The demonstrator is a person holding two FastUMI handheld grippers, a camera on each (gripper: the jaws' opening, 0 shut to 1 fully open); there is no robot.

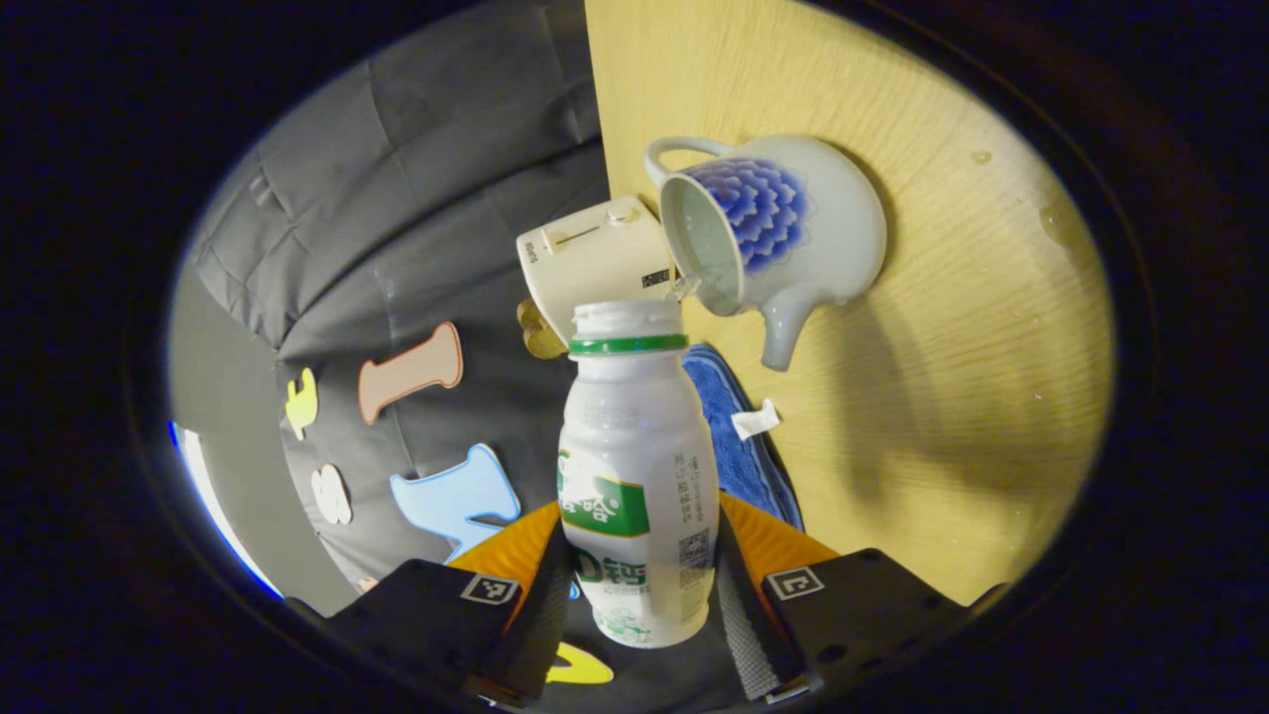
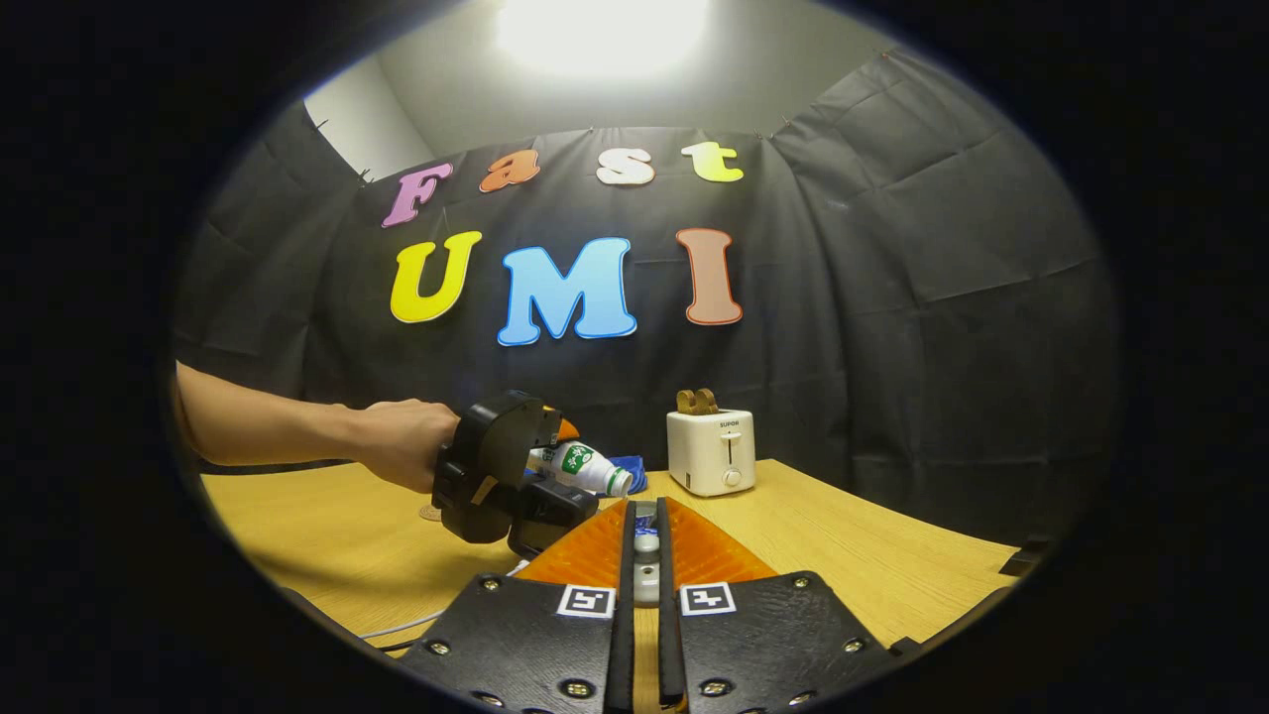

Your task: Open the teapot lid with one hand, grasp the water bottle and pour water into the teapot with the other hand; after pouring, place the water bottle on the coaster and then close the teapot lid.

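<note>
Yellow wood-grain tabletop (image 1: 952,416) carries white ceramic teapot w/ blue flower (image 1: 793,233), lid off. Left hand-held gripper (image 1: 639,585) clamps tilted white plastic water bottle (image 1: 639,466), mouth at opening: pouring step. Right hand-held gripper (image 2: 644,555) pinches small grey lid knob (image 2: 645,543). Next, prob: bottle upright, to coaster.

Both views bulge with fisheye distortion, so the table (image 2: 843,555) edge curves and straight lines bend toward the rim. In the right gripper view a strong ceiling light (image 2: 605,30) above the toaster (image 2: 710,451) blows out to white glare, while the cloth behind the toaster stays dim. In the left gripper view the teapot (image 1: 783,233) throws a soft dark shadow across the wood just beside it. The water bottle (image 1: 639,476) looks slightly soft close to the lens; the teapot is sharper
</note>
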